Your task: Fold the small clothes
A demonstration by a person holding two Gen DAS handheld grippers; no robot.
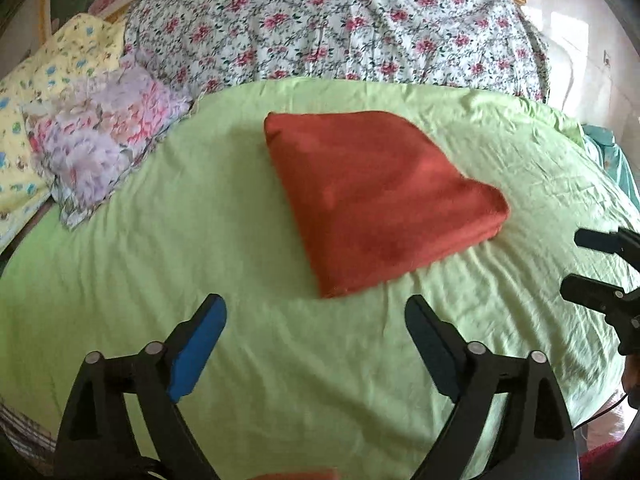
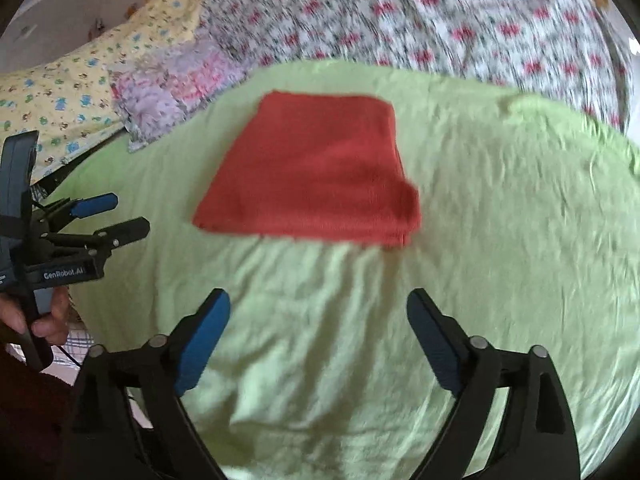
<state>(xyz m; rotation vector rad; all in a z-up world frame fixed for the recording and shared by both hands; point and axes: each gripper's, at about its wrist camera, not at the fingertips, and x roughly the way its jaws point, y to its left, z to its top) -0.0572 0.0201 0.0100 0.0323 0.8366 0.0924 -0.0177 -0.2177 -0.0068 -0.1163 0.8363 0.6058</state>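
A red cloth (image 1: 380,200) lies folded into a thick square on the light green sheet (image 1: 200,240); it also shows in the right wrist view (image 2: 316,172). My left gripper (image 1: 316,312) is open and empty, a short way in front of the cloth's near corner. It also shows at the left of the right wrist view (image 2: 120,216). My right gripper (image 2: 318,308) is open and empty, in front of the cloth's near edge. Its fingers (image 1: 596,264) show at the right edge of the left wrist view.
A floral quilt (image 1: 328,24) is bunched across the back of the bed. A pastel patterned pillow (image 1: 100,140) and a yellow printed pillow (image 1: 60,80) lie at the back left. The sheet (image 2: 500,240) is wrinkled around the cloth.
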